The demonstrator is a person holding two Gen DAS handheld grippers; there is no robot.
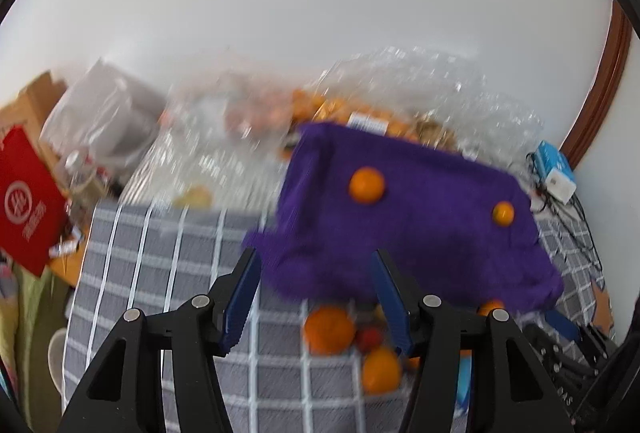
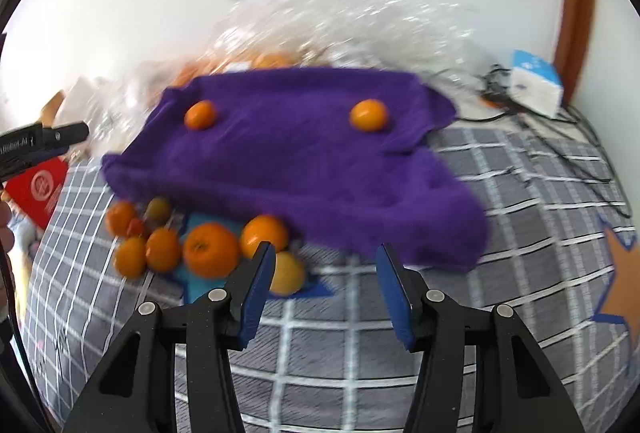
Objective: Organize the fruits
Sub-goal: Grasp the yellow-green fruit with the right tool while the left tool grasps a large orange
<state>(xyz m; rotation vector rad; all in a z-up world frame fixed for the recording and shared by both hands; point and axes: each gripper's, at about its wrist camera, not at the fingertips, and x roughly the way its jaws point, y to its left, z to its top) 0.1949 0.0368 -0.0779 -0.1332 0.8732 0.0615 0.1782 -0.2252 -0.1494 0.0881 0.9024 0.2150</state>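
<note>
A purple towel [image 1: 404, 209] [image 2: 296, 157] lies on the grey checked tablecloth. Two small oranges sit on it, one on the left [image 1: 367, 185] [image 2: 200, 115] and one on the right [image 1: 503, 213] [image 2: 368, 115]. A pile of oranges [image 2: 211, 249] [image 1: 329, 329], with a small red fruit [image 1: 369, 339] and a yellow one [image 2: 287, 273], lies at the towel's near edge. My left gripper [image 1: 316, 261] is open and empty above the towel's near edge. My right gripper [image 2: 326, 255] is open and empty, beside the pile.
Clear plastic bags holding more oranges [image 1: 344, 109] [image 2: 276, 59] stand behind the towel. A red box [image 1: 28, 201] is at the left, a blue-white box [image 2: 536, 83] with black cables at the right. An orange star patch [image 2: 624, 285] marks the cloth.
</note>
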